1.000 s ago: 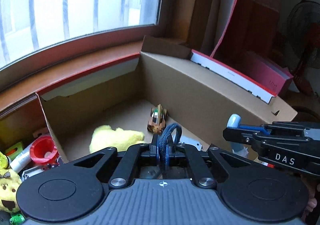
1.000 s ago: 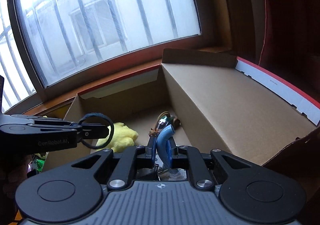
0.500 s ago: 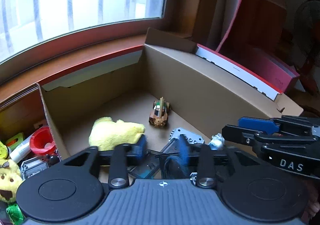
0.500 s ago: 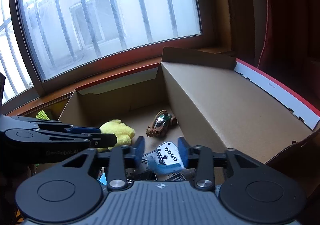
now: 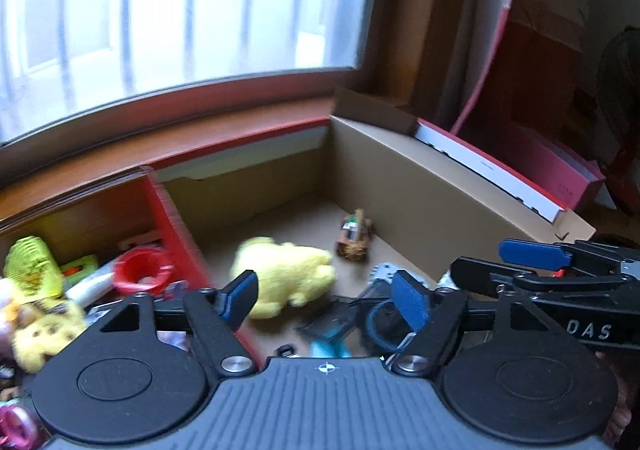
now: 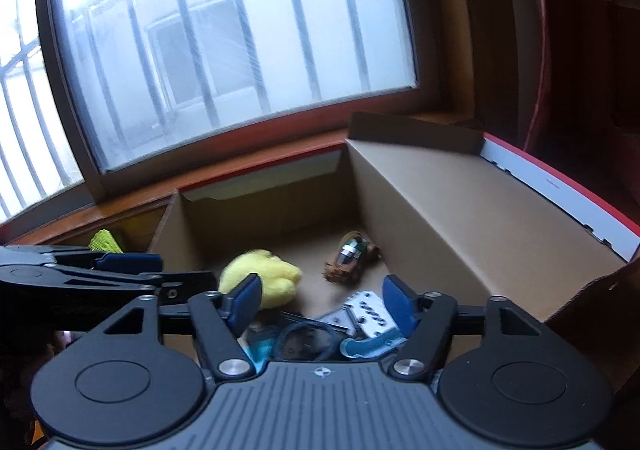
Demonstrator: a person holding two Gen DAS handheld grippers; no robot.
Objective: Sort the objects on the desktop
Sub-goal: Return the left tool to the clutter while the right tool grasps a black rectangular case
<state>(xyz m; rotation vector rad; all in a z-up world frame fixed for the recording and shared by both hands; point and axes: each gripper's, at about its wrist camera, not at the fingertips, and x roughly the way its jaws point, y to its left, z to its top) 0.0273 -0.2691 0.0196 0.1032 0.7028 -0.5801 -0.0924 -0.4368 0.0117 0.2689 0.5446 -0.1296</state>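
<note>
Both of your grippers, left gripper (image 5: 324, 296) and right gripper (image 6: 320, 300), hang spread and empty over the brown cardboard box (image 6: 460, 209). Its floor holds a dark blue elastic loop (image 6: 306, 340), a yellow plush toy (image 6: 266, 282) and more. Judging by the clutter left of the box, your next pick lies there.

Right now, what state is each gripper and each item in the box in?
left gripper: open, fingers spread, holding nothing
right gripper: open, fingers spread, holding nothing
cardboard box: open-topped, flaps up
yellow plush toy: lying on the box floor
toy car: resting on the box floor by the right wall
dark hair tie: lying loose in the box
blue clip: lying loose in the box
</note>
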